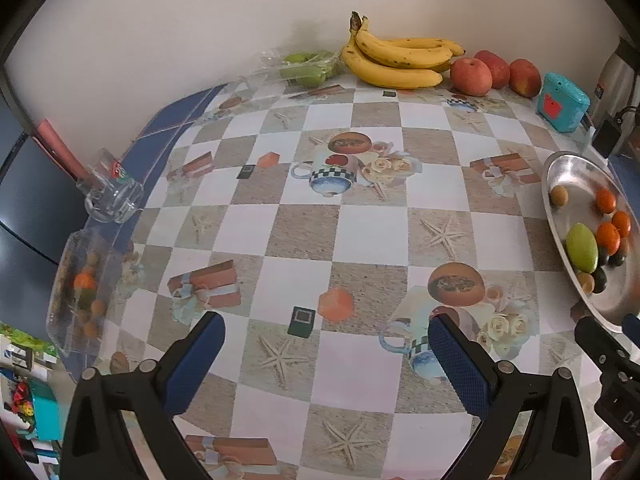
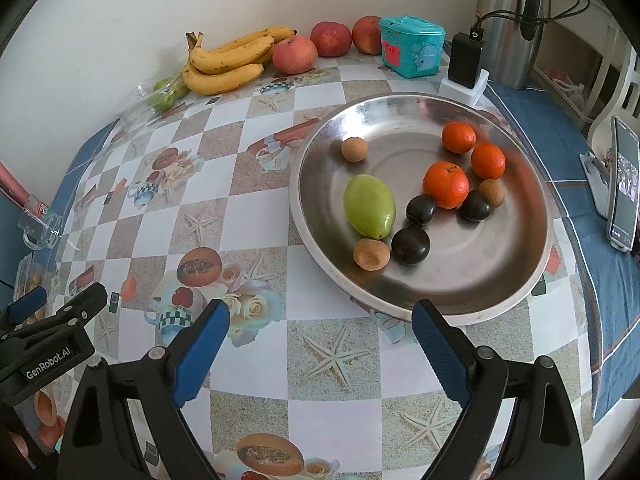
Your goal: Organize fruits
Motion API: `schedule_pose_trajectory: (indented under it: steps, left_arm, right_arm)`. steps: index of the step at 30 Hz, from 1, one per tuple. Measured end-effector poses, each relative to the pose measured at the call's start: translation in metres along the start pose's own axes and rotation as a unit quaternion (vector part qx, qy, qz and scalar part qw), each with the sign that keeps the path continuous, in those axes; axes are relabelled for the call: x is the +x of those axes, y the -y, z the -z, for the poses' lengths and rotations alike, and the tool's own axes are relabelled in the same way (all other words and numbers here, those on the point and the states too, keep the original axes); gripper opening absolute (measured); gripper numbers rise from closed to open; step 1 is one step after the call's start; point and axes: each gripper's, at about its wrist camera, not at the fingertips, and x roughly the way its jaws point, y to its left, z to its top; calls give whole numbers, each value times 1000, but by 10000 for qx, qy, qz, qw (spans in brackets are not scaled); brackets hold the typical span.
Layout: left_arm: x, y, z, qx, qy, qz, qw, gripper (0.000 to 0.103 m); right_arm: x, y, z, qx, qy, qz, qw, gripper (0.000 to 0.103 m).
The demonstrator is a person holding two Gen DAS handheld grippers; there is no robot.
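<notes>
A steel plate (image 2: 516,276) (image 1: 568,176) lies on the patterned tablecloth, holding a green fruit (image 2: 370,206), three oranges (image 2: 446,184), dark plums (image 2: 411,245) and small brown fruits (image 2: 371,254). My right gripper (image 2: 322,340) hangs open just in front of the plate's near rim, nothing between its fingers. Over the middle of the table my left gripper (image 1: 326,354) is open and empty too, the plate off to its right. Bananas (image 1: 394,58) (image 2: 228,64), red apples (image 1: 471,76) (image 2: 295,55) and bagged green fruits (image 1: 308,66) (image 2: 164,94) line the back wall.
A clear plastic box (image 1: 78,292) with small fruits sits at the table's left edge beside a glass mug (image 1: 114,196). A teal tin (image 2: 412,46), a charger (image 2: 464,64), a steel thermos (image 2: 512,20) and a phone on a stand (image 2: 622,188) stand at the right.
</notes>
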Motion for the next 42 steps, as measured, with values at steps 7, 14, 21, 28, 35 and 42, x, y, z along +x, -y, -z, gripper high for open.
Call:
schedule_pose_trajectory:
  steps: [7, 14, 21, 28, 35, 42]
  left_arm:
    - [-2, 2, 0, 32, 36, 59, 10000, 103]
    - [-1, 2, -1, 51, 39, 27, 10000, 103]
    - [0, 3, -1, 66, 2, 72, 10000, 103]
    - [1, 4, 0, 74, -35, 83, 9999, 103]
    - [4, 3, 0, 76, -91, 100, 9999, 103]
    - [4, 3, 0, 56, -98, 116, 9999, 103]
  right_arm:
    - [0, 0, 0, 7, 5, -11, 10000, 93]
    - [0, 0, 0, 1, -4, -17, 10000, 93]
    - [0, -1, 0, 1, -18, -20, 10000, 93]
    - [0, 0, 0, 3, -19, -21, 10000, 93]
    - [1, 0, 0, -11, -30, -24, 10000, 93]
    - [3, -1, 0, -14, -53, -27, 10000, 93]
